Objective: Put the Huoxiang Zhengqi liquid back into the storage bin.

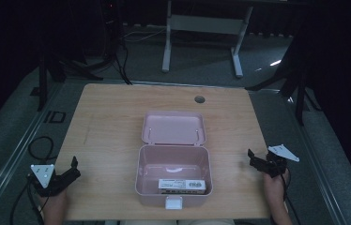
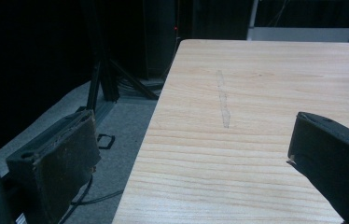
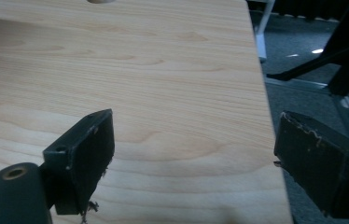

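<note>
**Open pink box at centre, both hand-held grippers at rest by the counter's edges**

The pink box [image 1: 173, 176] stands near the front middle of the counter [image 1: 108, 122], its hinged lid [image 1: 173, 127] thrown back flat behind it. Inside, against the front wall, lies a small labelled carton [image 1: 183, 185]; a pale latch tab [image 1: 173, 202] projects from the front rim. Your left hand-held gripper [image 1: 73, 168] sits at the front left corner, jaws spread with nothing between them; in the left gripper view its pads [image 2: 63, 161] frame bare wood and the counter's edge. Your right hand-held gripper [image 1: 253, 159] waits at the right edge, likewise spread and empty, well apart from the box; the right gripper view shows its fingers [image 3: 88, 149] over open wood.

The step in hand appears to be the first reach toward the box. To do it well, bring one hand-held gripper in from the side to steady a wall of the box, since the light plastic is likely to slide. Approach the carton or the lid from above with the jaws kept wide, and close only once a pad sits on each side. Keep the trailing cable [image 1: 37, 145] off the counter's corner.
</note>
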`<state>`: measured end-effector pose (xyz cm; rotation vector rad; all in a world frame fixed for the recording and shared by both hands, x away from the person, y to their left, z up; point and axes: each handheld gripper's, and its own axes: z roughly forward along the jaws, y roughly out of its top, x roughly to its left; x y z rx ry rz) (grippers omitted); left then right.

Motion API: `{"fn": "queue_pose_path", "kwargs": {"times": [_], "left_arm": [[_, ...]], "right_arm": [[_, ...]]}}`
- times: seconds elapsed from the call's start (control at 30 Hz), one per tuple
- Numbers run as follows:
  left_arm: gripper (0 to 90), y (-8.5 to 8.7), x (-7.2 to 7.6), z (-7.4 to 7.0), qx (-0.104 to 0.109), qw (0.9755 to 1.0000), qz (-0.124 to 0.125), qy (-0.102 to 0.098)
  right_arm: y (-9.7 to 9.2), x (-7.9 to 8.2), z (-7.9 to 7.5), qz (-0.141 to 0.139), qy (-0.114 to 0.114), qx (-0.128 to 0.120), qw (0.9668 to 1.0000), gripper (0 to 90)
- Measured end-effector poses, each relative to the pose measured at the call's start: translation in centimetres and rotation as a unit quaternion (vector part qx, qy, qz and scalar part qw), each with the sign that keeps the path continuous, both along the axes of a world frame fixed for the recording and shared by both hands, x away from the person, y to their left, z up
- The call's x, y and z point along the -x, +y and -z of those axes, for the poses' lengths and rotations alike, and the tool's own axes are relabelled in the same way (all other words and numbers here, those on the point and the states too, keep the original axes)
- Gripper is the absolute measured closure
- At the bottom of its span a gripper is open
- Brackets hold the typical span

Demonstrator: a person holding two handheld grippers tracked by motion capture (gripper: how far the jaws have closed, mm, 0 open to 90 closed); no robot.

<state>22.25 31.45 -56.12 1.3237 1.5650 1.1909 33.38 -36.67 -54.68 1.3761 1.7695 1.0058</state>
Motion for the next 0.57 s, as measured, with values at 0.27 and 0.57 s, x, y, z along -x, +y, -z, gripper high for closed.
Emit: {"fn": "queue_pose_path", "kwargs": {"times": [0.27,0.57], "left_arm": [[2.1,0.02,0.05,-0.01,0.001,1.0000,-0.001,-0.002],[2.1,0.00,0.05,0.00,0.001,1.0000,-0.003,-0.002]], "right_arm": [[-0.06,0.39,-0.04,0.040,-0.016,0.004,0.9991,10.7],[-0.05,0.32,0.05,0.050,-0.011,0.006,0.9987,10.7]]}}
